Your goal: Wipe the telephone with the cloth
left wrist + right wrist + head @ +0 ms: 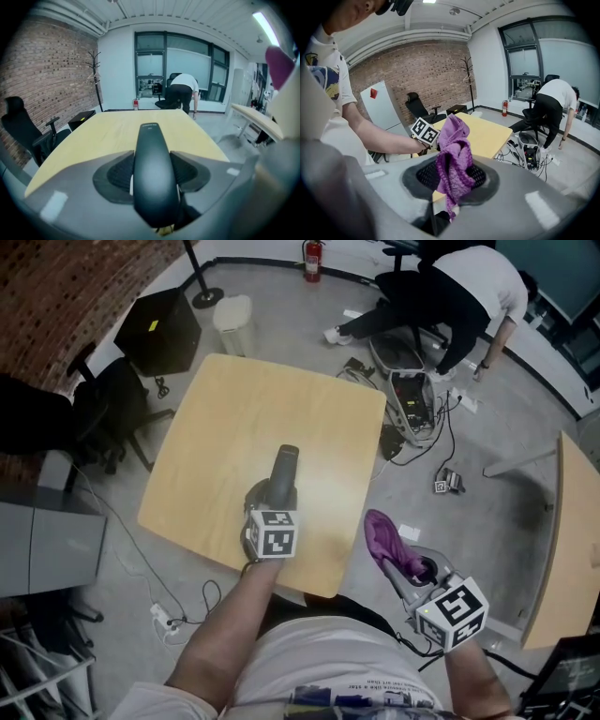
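A black telephone handset (284, 474) sticks out forward from my left gripper (272, 499), whose jaws are shut on its lower half above the near part of the wooden table (244, 409). In the left gripper view the handset (154, 173) fills the gap between the two dark pads. A crumpled purple cloth (389, 542) is pinched in my right gripper (412, 570), which hangs off the table's near right corner, apart from the handset. In the right gripper view the cloth (453, 161) stands up between the pads, with the left gripper's marker cube (425, 131) behind it.
A second wooden table (562, 540) stands at the right. A person (459, 287) bends over a chair at the back, with cables and a device (412, 409) on the floor nearby. A black cabinet (159, 329), a white bin (232, 322) and an office chair (103, 413) sit at the left.
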`<state>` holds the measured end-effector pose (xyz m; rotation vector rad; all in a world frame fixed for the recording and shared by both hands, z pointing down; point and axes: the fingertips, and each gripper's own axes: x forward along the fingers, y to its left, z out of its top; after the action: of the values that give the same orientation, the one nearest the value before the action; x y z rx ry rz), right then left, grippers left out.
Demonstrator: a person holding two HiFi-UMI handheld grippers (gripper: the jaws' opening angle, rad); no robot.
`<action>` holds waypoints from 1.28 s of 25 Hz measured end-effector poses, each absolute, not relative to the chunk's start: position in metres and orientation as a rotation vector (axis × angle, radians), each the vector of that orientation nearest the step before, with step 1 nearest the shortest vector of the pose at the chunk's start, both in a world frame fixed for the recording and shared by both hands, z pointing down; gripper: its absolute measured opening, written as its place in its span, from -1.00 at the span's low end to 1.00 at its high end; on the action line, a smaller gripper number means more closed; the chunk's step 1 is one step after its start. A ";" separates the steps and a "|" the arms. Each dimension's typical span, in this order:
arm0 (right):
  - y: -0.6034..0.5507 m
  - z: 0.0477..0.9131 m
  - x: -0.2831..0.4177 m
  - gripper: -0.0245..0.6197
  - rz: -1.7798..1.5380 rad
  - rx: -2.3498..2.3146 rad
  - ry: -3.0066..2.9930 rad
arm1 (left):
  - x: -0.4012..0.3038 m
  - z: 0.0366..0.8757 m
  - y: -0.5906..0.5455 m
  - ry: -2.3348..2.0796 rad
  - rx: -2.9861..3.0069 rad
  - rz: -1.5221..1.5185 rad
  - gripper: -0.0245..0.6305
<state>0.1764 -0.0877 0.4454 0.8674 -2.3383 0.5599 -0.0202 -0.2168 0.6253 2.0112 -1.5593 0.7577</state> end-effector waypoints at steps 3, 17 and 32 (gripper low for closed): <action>-0.095 0.442 0.167 -0.66 0.537 0.867 -2.347 | -0.021 0.612 -0.214 -1.538 2.068 0.770 -0.16; -0.126 0.374 0.064 -0.66 0.322 0.777 -2.510 | -0.028 0.482 -0.177 -1.450 2.527 0.656 -0.17; -0.102 0.365 -0.065 -0.66 0.202 0.480 -2.549 | -0.021 0.435 -0.125 -1.135 2.856 0.628 -0.16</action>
<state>-0.0654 -0.1017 0.3653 0.4804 -2.5488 0.2015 -0.0211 -0.1249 0.4354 2.8557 -1.1354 0.6282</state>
